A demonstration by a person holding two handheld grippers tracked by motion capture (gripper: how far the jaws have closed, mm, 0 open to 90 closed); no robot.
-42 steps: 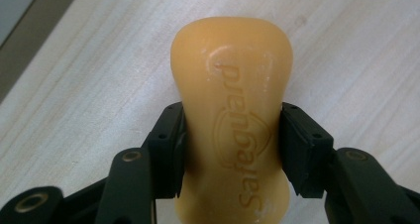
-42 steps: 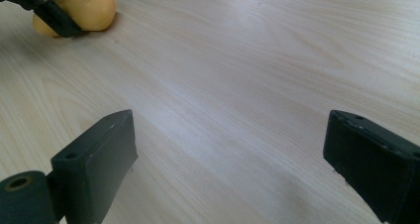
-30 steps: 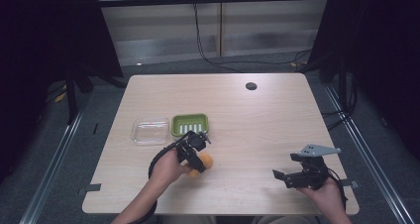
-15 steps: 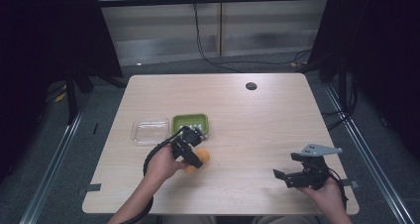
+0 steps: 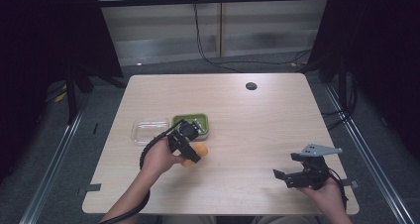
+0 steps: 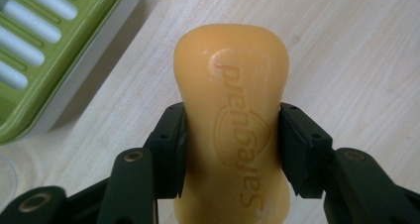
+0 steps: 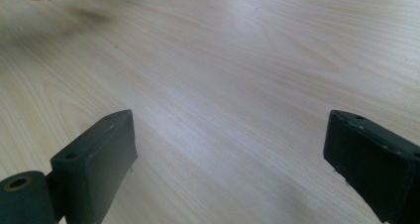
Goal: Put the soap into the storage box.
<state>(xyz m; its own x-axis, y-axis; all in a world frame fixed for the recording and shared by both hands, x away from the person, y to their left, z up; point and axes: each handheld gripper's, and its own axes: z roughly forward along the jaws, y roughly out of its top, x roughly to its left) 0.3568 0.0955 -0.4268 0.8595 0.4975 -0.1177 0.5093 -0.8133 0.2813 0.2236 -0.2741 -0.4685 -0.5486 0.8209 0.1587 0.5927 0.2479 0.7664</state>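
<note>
An orange bar of soap [image 6: 232, 120] with raised lettering is clamped by its narrow waist between the two black jaws of my left gripper [image 6: 232, 152]. In the high view the left gripper [image 5: 190, 153] holds the soap [image 5: 198, 151] just off the wood, right in front of the green slotted soap dish [image 5: 202, 121]. The dish's ribbed green tray [image 6: 29, 50] lies at the upper left of the left gripper view. My right gripper [image 5: 292, 173] rests near the table's front right, jaws wide apart with bare wood between them [image 7: 230, 159].
A clear plastic lid or tray [image 5: 148, 129] lies left of the green dish. A round cable hole [image 5: 251, 86] sits toward the far edge of the wooden table [image 5: 277, 120]. Dark curtains and metal rails flank the table.
My left gripper has lifted the soap slightly and carried it a little toward the green dish. The right gripper has stayed where it was.
</note>
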